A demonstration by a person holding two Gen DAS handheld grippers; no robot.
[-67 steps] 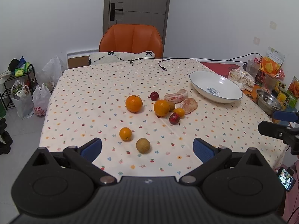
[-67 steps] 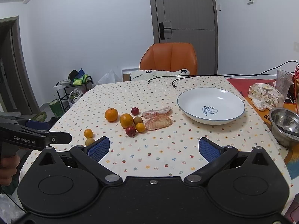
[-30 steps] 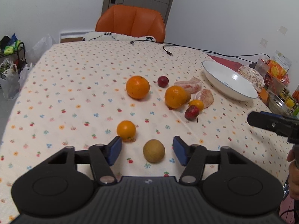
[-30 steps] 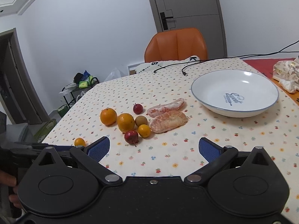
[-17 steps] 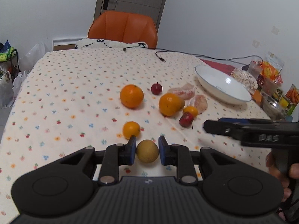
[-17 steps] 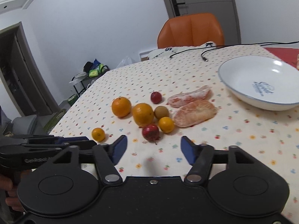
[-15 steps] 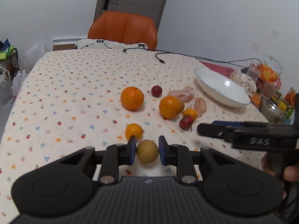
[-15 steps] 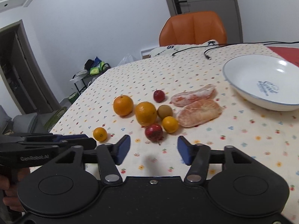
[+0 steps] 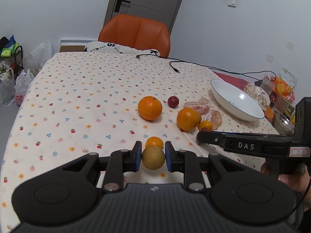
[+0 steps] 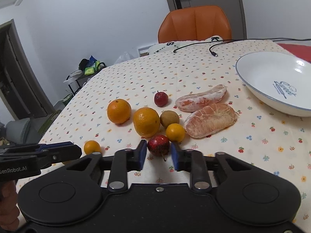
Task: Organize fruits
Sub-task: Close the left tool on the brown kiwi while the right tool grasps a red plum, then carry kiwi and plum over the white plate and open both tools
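Brown fruit (image 9: 153,157) | clamped between left jaws | lifted off tablecloth (image 9: 81,97)

Setting: a room in a home, used for dining. Indicators: a desk (image 9: 81,89) covered with a floral-print tablecloth; an orange upholstered chair (image 9: 136,35) at its far end; a grey interior door (image 9: 143,0) with a lever handle; plastic shopping bags (image 9: 21,89) on the floor beside a small rack (image 10: 83,73); snack packets (image 9: 283,83) along the desk edge.

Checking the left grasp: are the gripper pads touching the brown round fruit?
Touching. The left wrist view shows both blue pads pressed against the brown round fruit.
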